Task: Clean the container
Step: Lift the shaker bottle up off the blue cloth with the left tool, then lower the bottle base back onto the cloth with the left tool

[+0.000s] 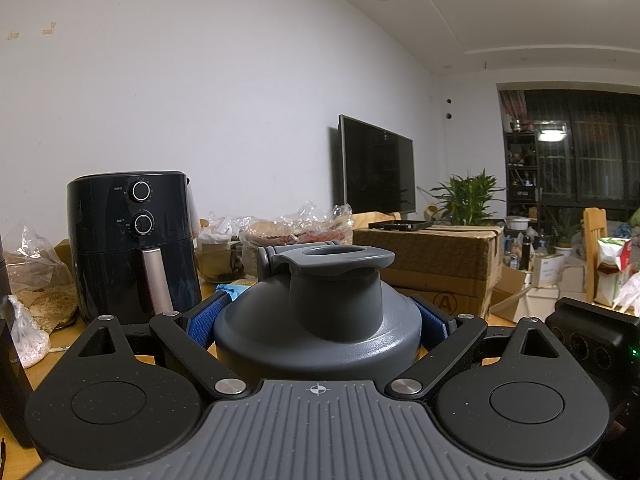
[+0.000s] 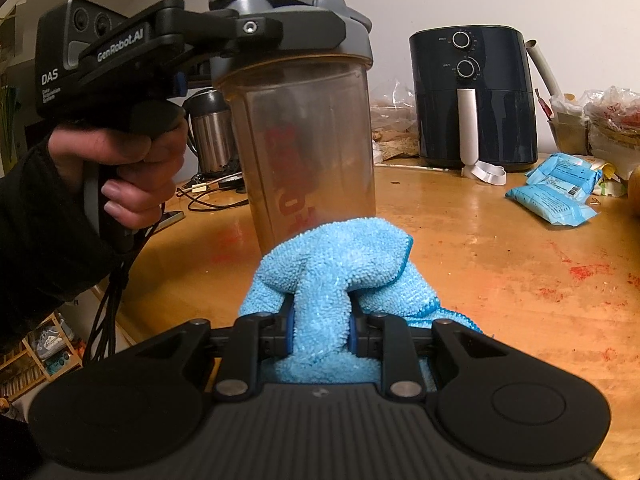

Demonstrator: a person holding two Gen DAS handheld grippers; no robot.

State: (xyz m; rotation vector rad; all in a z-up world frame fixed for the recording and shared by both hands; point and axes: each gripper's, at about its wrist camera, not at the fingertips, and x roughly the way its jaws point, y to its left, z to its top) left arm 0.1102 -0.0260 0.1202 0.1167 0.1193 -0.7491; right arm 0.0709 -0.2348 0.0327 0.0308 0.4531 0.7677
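Observation:
A clear shaker bottle (image 2: 312, 132) with red lettering and a grey lid (image 1: 320, 308) stands upright over the wooden table (image 2: 500, 264). My left gripper (image 1: 319, 320) is shut on the lid, its blue pads (image 1: 204, 322) pressing both sides. In the right wrist view a person's hand (image 2: 132, 160) holds that gripper, and its black fingers (image 2: 256, 28) clamp the lid from the left. My right gripper (image 2: 321, 330) is shut on a bunched light-blue microfibre cloth (image 2: 336, 256). The cloth's top overlaps the bottle's lower front and hides its base.
A black air fryer (image 2: 472, 92) stands at the back against the wall. Blue packets (image 2: 556, 196) lie to its right, with plastic bags behind them. A steel kettle (image 2: 208, 136) and cables sit left of the bottle. Red stains mark the table. A cardboard box (image 1: 432, 256) and a TV (image 1: 376, 168) are further off.

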